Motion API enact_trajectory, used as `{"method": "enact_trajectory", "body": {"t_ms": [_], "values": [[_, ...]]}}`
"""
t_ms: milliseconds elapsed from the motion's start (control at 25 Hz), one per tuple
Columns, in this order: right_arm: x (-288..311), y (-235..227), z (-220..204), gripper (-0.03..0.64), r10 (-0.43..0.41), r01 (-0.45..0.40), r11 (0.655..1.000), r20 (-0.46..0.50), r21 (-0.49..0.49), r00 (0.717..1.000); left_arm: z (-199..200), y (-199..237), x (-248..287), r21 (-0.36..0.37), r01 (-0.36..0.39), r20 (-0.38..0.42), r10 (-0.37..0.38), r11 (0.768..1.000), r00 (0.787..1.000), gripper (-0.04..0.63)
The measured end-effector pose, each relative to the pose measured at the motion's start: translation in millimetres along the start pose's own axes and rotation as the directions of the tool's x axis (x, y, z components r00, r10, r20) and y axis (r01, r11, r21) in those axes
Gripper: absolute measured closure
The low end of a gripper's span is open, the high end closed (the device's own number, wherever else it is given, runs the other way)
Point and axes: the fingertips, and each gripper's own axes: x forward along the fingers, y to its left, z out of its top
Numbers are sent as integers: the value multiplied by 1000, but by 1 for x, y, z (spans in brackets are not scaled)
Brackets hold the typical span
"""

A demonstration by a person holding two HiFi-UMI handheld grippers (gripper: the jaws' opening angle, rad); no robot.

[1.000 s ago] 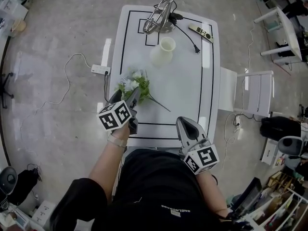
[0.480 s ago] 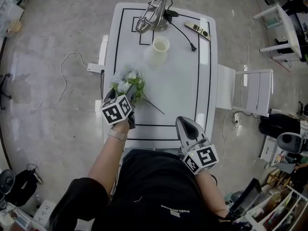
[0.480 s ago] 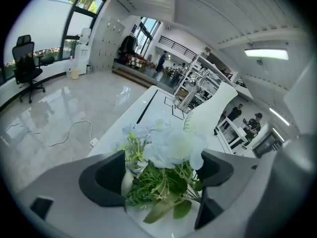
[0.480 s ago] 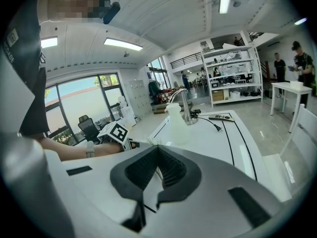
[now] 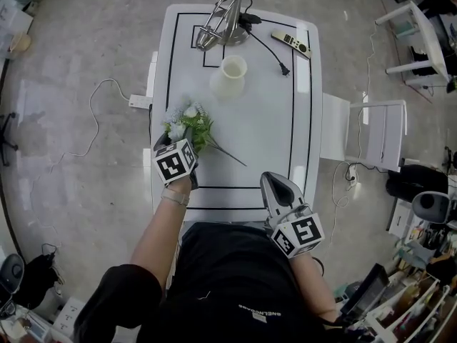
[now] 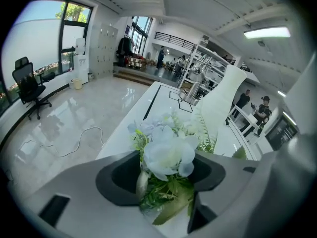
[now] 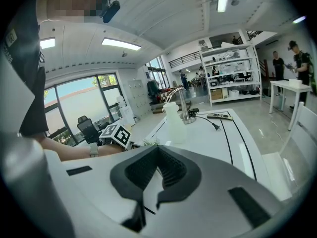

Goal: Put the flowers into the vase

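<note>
In the head view, we find the flowers (image 5: 187,123) lying at the left edge of the tabletop (image 5: 271,134). Their near part is covered by the left hand-held gripper (image 5: 184,145), and one stem juts out toward the middle. The vase (image 5: 230,76) stands upright, well apart from them. Beyond it lie a metal stand (image 5: 223,16), a cable (image 5: 270,48) and a remote (image 5: 291,43). The right hand-held gripper (image 5: 277,186) hangs over the near edge.

In the left gripper view, the jaws stand partly apart and have just been closing. Bloom and leaves sit in the gap, looking unsqueezed. A white shape behind them is too blurred for us to name.

In the right gripper view, the jaws are together and empty, and they hide most of the flowers from us.
</note>
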Motion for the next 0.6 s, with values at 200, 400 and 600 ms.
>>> {"method": "enact_trajectory", "body": {"t_ms": [200,400,600], "values": [[-1,1,1,617,-8,8,1000,3,7,1000,0,1,-3,1,-4,21,4,1000,1000,374],[-1,-2,0,615,-11,11,1000,5,23,1000,4,-3,-9,-10,27,40,-27,1000,999,423],[-1,1,-2,615,-5,5,1000,9,29,1000,11,-13,-18,-5,90,89,-90,996,992,464]]}}
